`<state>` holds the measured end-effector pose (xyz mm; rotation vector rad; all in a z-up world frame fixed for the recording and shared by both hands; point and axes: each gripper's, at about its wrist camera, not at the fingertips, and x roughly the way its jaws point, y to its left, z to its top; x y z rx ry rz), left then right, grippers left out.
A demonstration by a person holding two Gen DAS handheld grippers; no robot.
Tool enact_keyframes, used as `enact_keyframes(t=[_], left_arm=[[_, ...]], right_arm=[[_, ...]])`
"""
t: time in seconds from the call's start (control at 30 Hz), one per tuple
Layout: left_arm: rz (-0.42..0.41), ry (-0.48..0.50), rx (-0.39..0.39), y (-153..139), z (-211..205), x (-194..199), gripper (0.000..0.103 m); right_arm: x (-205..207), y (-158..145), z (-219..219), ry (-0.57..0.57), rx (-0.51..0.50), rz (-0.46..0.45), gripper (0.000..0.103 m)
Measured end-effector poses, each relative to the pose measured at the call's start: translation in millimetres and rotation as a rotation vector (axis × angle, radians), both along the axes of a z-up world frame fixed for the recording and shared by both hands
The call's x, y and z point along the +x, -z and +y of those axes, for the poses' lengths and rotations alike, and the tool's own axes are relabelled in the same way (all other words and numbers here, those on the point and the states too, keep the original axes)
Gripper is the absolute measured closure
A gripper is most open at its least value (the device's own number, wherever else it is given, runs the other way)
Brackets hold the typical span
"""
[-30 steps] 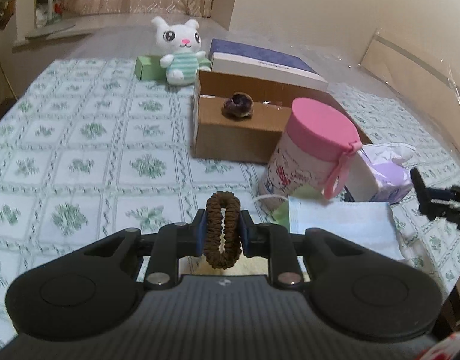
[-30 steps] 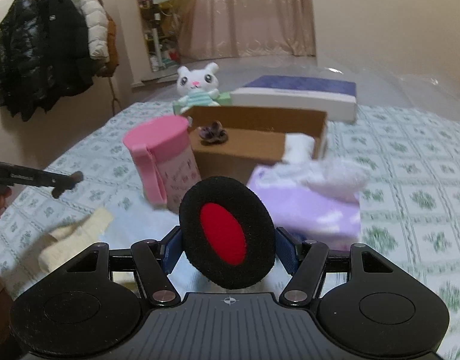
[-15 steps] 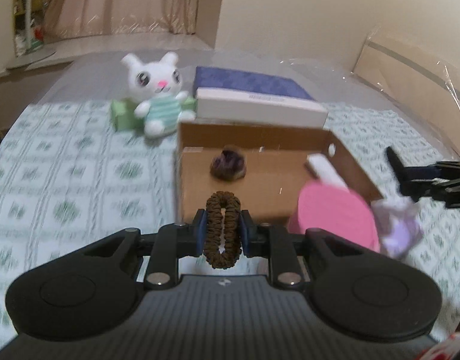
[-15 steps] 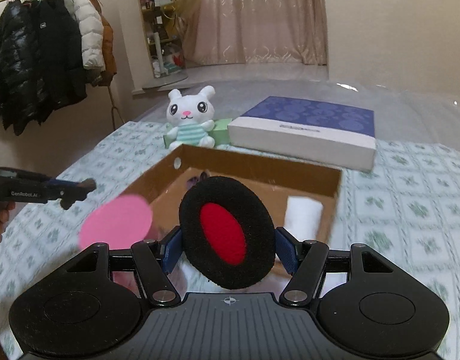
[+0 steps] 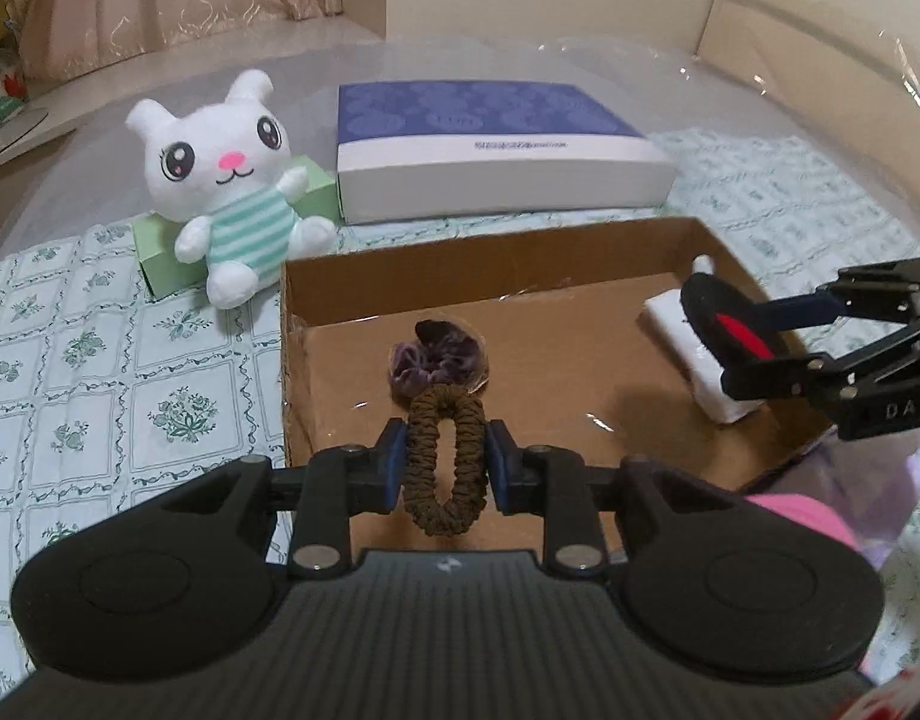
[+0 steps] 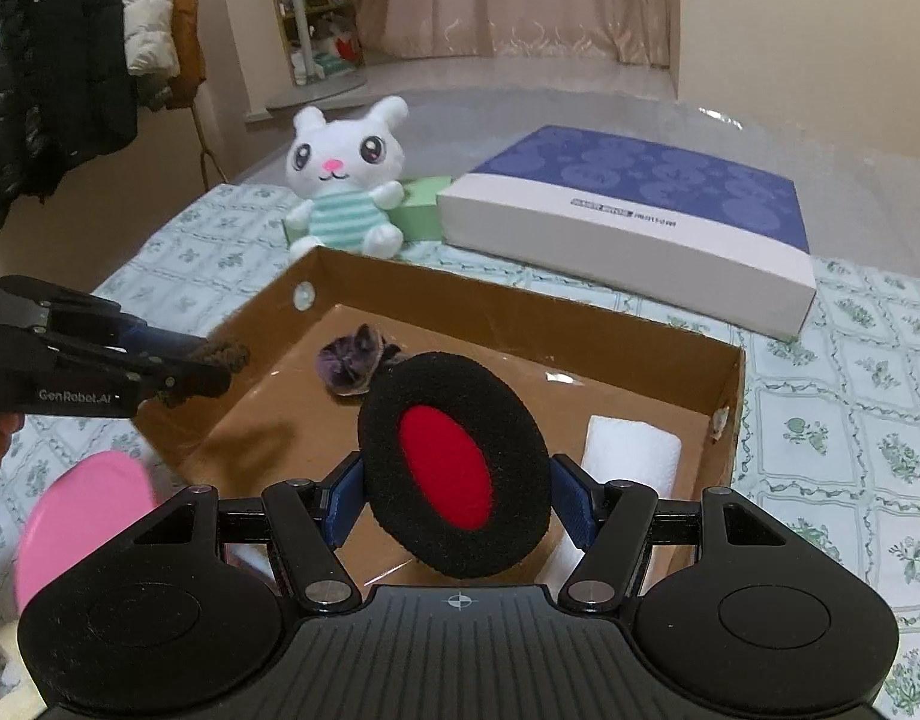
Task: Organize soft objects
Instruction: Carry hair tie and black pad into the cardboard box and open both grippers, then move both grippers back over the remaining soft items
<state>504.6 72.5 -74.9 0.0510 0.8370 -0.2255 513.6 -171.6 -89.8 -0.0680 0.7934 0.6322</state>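
Over the open brown cardboard box (image 5: 580, 360), left gripper (image 5: 445, 468) with a brown ruffled hair tie (image 5: 445, 468) standing between the blue pads, jaws opening now, likely to drop it by the purple velvet scrunchie (image 5: 439, 357) already inside. Further right, right gripper (image 6: 457, 486) pinching a round black foam ear pad with a red middle (image 6: 457, 468) above the box floor, near a white folded cloth (image 6: 631, 450), maybe a towel, hard to tell.
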Motion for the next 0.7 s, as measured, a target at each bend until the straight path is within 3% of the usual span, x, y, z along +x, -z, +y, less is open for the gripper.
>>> enact_keyframes(t=[0.1, 0.17, 0.23, 0.4, 0.7], left_arm=[[0.008, 0.003, 0.012, 7.1, 0.0, 9.3, 0.076], [0.007, -0.002, 0.014, 9.4, 0.0, 13.0, 0.063], [0.000, -0.008, 0.025, 9.8, -2.3, 16.6, 0.040], [-0.009, -0.018, 0.037, 11.1, -6.2, 21.0, 0.040], [0.001, -0.021, 0.042, 10.4, -4.0, 16.4, 0.040]], right_arm=[[7.3, 4.2, 1.9, 0.000, 0.004, 0.012, 0.039], [11.1, 6.5, 3.1, -0.006, 0.008, 0.014, 0.039], [14.1, 8.5, 4.6, -0.009, 0.017, 0.025, 0.037], [17.9, 7.6, 3.3, 0.036, 0.049, 0.018, 0.028], [13.3, -2.9, -7.9, 0.061, 0.064, 0.006, 0.027]])
